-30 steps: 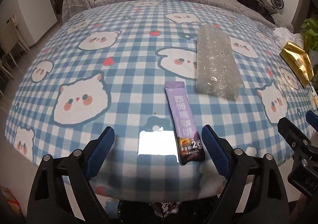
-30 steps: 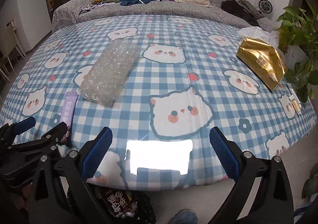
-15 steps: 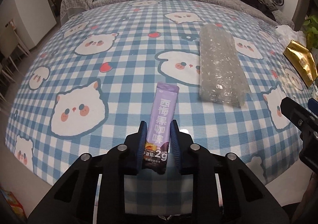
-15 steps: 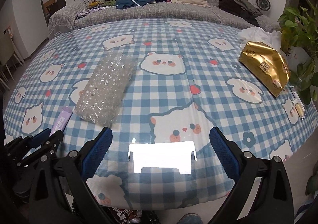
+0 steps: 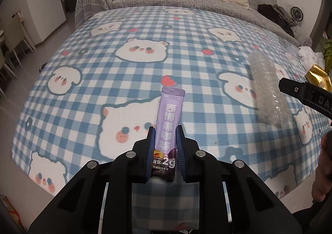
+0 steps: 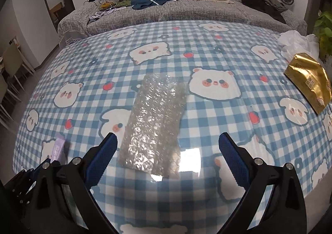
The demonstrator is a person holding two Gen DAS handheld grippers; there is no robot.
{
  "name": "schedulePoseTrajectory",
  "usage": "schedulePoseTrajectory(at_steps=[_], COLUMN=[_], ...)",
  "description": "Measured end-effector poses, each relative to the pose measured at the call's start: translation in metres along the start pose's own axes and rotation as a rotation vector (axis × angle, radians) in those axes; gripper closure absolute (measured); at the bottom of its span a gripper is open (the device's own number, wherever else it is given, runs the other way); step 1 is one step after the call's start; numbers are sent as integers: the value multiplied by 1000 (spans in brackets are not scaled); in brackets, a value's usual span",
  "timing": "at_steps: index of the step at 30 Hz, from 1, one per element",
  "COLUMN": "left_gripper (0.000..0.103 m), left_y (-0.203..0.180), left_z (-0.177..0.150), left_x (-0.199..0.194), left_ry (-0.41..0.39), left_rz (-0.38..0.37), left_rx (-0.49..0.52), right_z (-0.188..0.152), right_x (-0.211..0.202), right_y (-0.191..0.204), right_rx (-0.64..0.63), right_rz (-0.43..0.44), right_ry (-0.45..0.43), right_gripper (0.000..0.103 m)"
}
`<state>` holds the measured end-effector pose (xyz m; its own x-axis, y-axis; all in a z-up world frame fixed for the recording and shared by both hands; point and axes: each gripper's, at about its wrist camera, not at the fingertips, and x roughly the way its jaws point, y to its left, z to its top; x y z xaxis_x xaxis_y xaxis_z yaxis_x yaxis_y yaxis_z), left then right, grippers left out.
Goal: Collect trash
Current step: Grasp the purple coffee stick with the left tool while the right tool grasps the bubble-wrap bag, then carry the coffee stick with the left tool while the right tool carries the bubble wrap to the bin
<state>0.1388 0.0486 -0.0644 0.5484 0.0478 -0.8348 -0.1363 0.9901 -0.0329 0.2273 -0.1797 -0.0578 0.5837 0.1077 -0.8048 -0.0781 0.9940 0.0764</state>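
My left gripper is shut on the lower end of a purple coffee sachet, whose free end sticks out forward over the checked tablecloth. The right wrist view shows that sachet and the left gripper at the lower left. My right gripper is open, hovering over the near end of a clear bubble-wrap sheet that lies flat on the cloth. Its pads do not touch the sheet. A gold foil bag lies at the table's right edge.
Crumpled white plastic sits behind the gold bag, next to a green plant. A grey sofa with a backpack, a pillow and clothes stands behind the table. A hand shows at the right of the left wrist view.
My left gripper has shut on the purple sachet and carried it leftward over the cloth. My right gripper, still open, has moved left until it stands over the bubble wrap.
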Motion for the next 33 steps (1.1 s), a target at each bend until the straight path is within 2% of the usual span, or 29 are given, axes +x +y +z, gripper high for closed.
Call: schedulePoseTrajectory(at_steps=[4,10,12,14,18,21,33], left_gripper=[83,83,83,83,83,83,83], left_y=[20,32,32,30,27,24,11], left_z=[-1,-1,-2,-2,-1,-1,-4], left_x=[-3,-4,-4,-6,-4,-2,-16], left_ry=[-5,-5,-3,-6,-3,-1,-15], left_rz=[8,12,7,5,0,2,-2], left_rx=[-11,-15,-14,-6,-4,-6,-6], right_z=[9,11,10,9,8,7,-5], right_x=[28,58,60,59,52,46,13], right_y=[9,16,18,21,28,30,20], right_rx=[13,21,16,-5,-33,-50,-54], right_rz=[-22,-33,-46,-63,-57,-55,-31], right_ry=[45,111,109,106,92,76,44], right_gripper=[9,27,37,43,68,79,83])
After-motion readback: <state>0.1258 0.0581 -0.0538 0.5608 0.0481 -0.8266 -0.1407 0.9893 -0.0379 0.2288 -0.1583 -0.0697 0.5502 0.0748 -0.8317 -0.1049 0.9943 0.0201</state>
